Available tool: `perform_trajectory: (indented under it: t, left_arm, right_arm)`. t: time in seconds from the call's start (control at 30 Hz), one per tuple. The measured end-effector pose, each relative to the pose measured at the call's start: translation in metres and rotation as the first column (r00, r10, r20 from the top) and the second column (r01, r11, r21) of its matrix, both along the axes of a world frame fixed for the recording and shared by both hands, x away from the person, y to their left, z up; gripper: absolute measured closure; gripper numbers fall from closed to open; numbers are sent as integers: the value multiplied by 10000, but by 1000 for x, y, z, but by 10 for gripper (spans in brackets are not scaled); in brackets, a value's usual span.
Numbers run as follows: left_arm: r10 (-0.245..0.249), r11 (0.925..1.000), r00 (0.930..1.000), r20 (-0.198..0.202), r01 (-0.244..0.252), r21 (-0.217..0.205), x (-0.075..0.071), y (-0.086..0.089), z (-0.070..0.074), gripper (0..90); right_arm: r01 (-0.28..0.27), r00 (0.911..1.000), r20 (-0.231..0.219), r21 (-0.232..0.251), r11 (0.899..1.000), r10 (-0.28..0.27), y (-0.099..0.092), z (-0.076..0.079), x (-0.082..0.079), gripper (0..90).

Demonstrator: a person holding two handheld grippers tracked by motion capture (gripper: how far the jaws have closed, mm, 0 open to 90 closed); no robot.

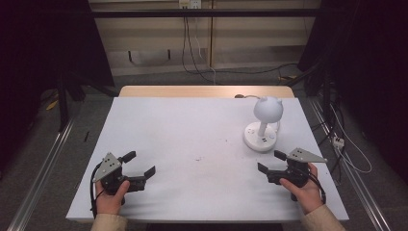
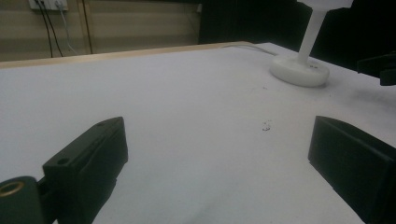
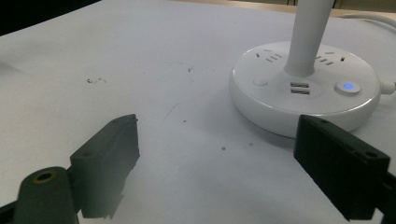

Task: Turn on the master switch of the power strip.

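- High view: a white desk lamp [image 1: 263,126] stands on the right rear part of the white bench [image 1: 192,144]; its round head sits on a short stem above a disc base. No brand or writing is legible. The left gripper [image 1: 142,163] rests near the front left, held by the left hand [image 1: 110,195], fingers spread wide and empty. The right gripper [image 1: 271,161] lies just in front of the lamp base, held by the right hand [image 1: 303,187], fingers apart and empty.
- Left gripper view: both black fingers [image 2: 88,158] stand wide apart over bare bench; the lamp is far off at upper right.
- Right gripper view: the fingers [image 3: 109,149] are open, close to the lamp base [image 3: 303,88]. The base carries socket slots, two USB ports and a lit blue button [image 3: 347,86]; no text is readable.
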State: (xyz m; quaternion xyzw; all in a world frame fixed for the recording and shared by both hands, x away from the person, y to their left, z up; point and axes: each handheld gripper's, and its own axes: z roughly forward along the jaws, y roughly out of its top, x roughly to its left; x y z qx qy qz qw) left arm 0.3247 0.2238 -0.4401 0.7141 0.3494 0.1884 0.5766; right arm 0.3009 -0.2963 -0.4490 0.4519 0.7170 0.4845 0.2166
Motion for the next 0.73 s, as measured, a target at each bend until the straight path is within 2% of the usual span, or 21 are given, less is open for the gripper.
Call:
perform_trajectory:
  t: [0.4, 0.57, 0.73]
  left_arm:
    - [1, 10000, 10000, -40, -1, 34, 0, 1, -1, 45]
    - [86, 10000, 9999, -85, -86, 42, 0, 2, 0, 45]
    - [166, 9996, 9997, -185, -162, 211, 0, 3, -1, 46]
  right_arm:
    - [-317, 9994, -100, -17, 9995, 317, 4, -3, -10, 141]
    - [-281, 9996, 13, -283, 9992, 281, 4, -4, -11, 139]
    - [-179, 9997, -136, -110, 9998, 177, 2, -6, -9, 129]
